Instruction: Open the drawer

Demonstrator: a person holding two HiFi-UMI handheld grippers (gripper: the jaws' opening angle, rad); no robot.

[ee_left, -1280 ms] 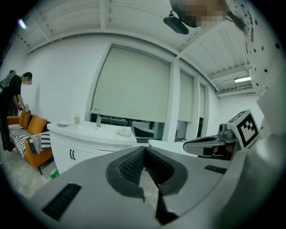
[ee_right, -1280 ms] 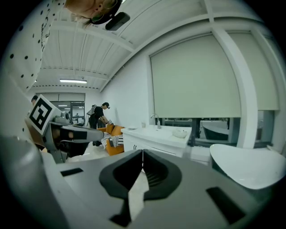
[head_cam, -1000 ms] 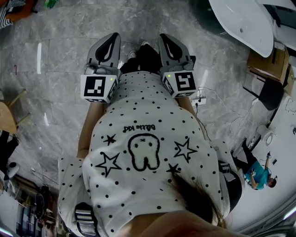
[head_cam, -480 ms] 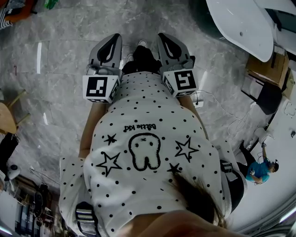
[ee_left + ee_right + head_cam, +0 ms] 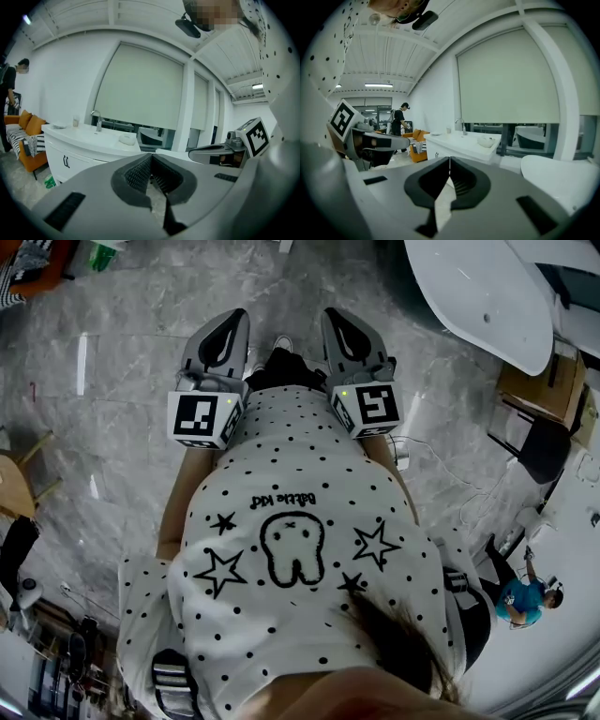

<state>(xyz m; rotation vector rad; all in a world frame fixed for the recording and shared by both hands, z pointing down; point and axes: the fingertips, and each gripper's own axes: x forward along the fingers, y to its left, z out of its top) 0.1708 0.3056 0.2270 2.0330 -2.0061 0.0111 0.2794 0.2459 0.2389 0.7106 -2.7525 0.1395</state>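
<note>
Both of your grippers are clamped closed with nothing in them. The left gripper (image 5: 151, 156) has its jaws meeting at the tips around empty air, and the right gripper (image 5: 450, 160) is pinched together the same way. You've got them side by side in front of your polka-dot shirt (image 5: 300, 521), well short of the white vanity (image 5: 89, 140). The drawer would be on that vanity's front, where a dark handle (image 5: 65, 161) sits under the countertop, down left of the faucet (image 5: 97, 121). Can't tell which panel it is.
</note>
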